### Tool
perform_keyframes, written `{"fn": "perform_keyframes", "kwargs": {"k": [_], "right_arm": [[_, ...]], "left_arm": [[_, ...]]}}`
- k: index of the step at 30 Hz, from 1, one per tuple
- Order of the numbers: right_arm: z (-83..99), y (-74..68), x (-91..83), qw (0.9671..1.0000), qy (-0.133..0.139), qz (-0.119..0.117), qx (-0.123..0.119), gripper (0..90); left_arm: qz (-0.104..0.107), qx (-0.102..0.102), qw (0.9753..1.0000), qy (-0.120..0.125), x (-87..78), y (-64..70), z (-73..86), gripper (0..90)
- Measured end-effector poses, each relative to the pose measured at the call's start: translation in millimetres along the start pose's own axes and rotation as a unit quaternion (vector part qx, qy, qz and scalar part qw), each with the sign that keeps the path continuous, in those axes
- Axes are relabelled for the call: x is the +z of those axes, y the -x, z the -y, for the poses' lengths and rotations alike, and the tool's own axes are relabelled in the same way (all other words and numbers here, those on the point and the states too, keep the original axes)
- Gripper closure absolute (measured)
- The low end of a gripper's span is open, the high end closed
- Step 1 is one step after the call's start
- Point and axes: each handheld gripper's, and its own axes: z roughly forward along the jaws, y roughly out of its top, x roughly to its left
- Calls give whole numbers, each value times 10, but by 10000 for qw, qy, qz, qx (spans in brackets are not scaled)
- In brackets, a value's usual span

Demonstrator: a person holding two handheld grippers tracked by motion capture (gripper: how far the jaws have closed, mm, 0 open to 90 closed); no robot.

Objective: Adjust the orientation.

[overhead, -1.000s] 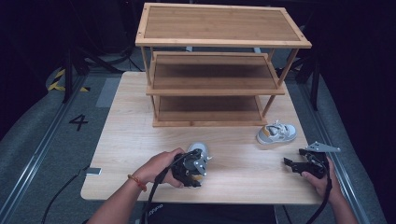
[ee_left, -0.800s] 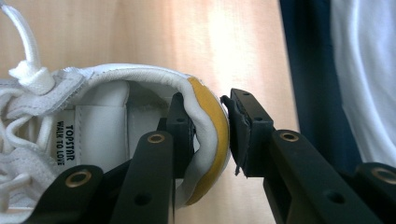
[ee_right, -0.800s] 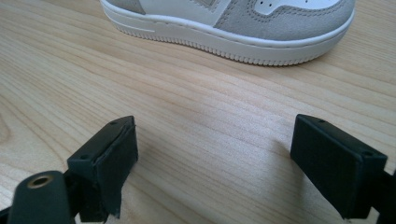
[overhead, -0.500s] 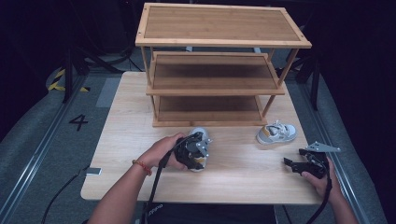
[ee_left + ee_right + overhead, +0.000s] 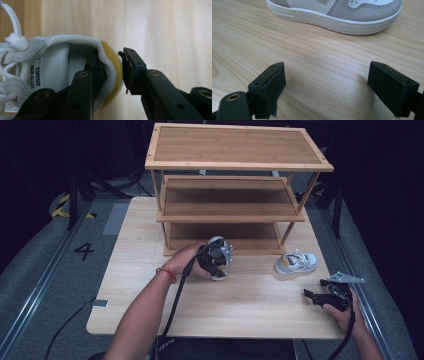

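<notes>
A small white and grey shoe point(image 5: 50, 57) with a yellow heel tab is held by my left gripper point(image 5: 112, 67), one jaw inside the heel collar and the other outside it. In the high view this gripper point(image 5: 216, 260) carries the shoe point(image 5: 218, 241) just in front of the lowest tier of the wooden shelf rack point(image 5: 235, 215). The matching shoe point(image 5: 296, 262) stands on the table at the right. My right gripper point(image 5: 311, 295) rests open near the table's right front corner, its jaws point(image 5: 327, 82) spread with bare wood between them, a short way from that shoe point(image 5: 342, 12).
The three-tier bamboo rack stands at the back of the light wooden table point(image 5: 250, 310), all its tiers bare. A floor marking "4" point(image 5: 84, 251) lies left of the table. Dark floor surrounds the table.
My left gripper has carried the shoe forward and slightly right, from mid-table up to the front of the rack's bottom tier. The right gripper and the other shoe have stayed put.
</notes>
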Motion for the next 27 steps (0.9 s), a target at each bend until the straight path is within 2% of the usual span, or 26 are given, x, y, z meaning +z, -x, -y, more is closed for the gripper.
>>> {"fn": "perform_keyframes", "kwargs": {"k": [7,13,15,16,17,20,22,25,27], "right_arm": [[1,-1,-2,10000,-7,-9,4,154],[1,0,-2,10000,-8,-9,5,154],[1,-1,-2,10000,-7,-10,6,154],[1,-1,-2,10000,-7,-10,6,154],[1,-1,-2,10000,-6,-9,10,154],[1,0,-2,10000,-7,-9,4,154],[1,0,-2,10000,-7,-9,3,154],[1,-1,-2,10000,-8,-10,6,154],[1,-1,-2,10000,-7,-8,4,154]], "left_arm": [[-26,-164,9999,-49,71,-303,-28,714],[-149,-291,9993,-203,128,-468,23,709],[-156,-403,9991,1,116,-473,59,696],[-156,-403,9991,1,116,-473,59,683],[-219,-358,9991,107,103,-484,74,683],[-473,-517,9968,390,67,-454,129,641],[-682,-655,9937,594,43,-410,167,599],[-829,-711,9913,728,-2,-332,212,570],[-995,-849,9871,926,-58,-279,248,544]]}}
